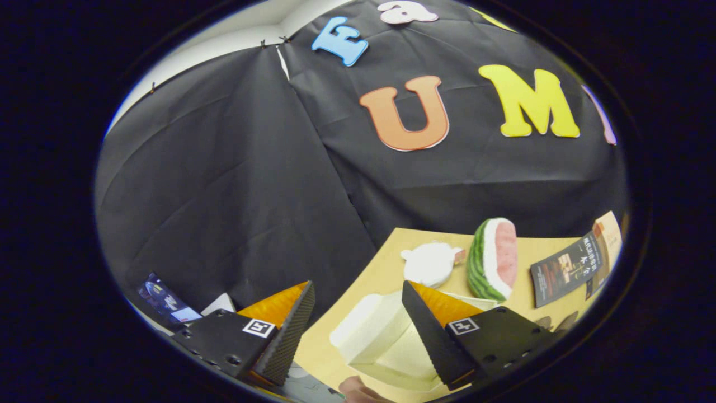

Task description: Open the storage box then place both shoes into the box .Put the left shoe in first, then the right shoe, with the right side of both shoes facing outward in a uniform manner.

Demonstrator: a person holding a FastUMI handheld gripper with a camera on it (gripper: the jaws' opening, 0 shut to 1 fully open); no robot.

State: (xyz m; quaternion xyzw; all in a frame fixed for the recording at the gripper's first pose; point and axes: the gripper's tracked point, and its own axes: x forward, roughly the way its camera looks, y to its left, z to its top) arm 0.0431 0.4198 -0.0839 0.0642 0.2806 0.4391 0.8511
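Cream-white plastic: the storage box is of this material, and it sits on the yellow table low between the two fingers, a little nearer to the right one.
Box state: its lid looks to be down, but I cannot tell this for sure, because the right finger covers one part of it.
Gripper: the gripper is tilted and lifted above the table, its fingers standing wide apart and pressing on nothing (the box is seen through the gap between them).
Left finger: it hangs past the table edge, in front of the black cloth wall.
Right finger: it overlaps the right part of the box.
White object: a small white thing with a rounded shape lies on the table beyond the box; what it is I cannot tell.
Watermelon: a watermelon slice, maybe a toy, stands upright just beside the white thing, on its right.
Booklet: a dark printed booklet lies flat, right of the watermelon and apart from it.
Hand: a small part of a person's hand is seen just below the box, under the fingers.
Screen: a small lit screen is beyond the left finger, off the table.
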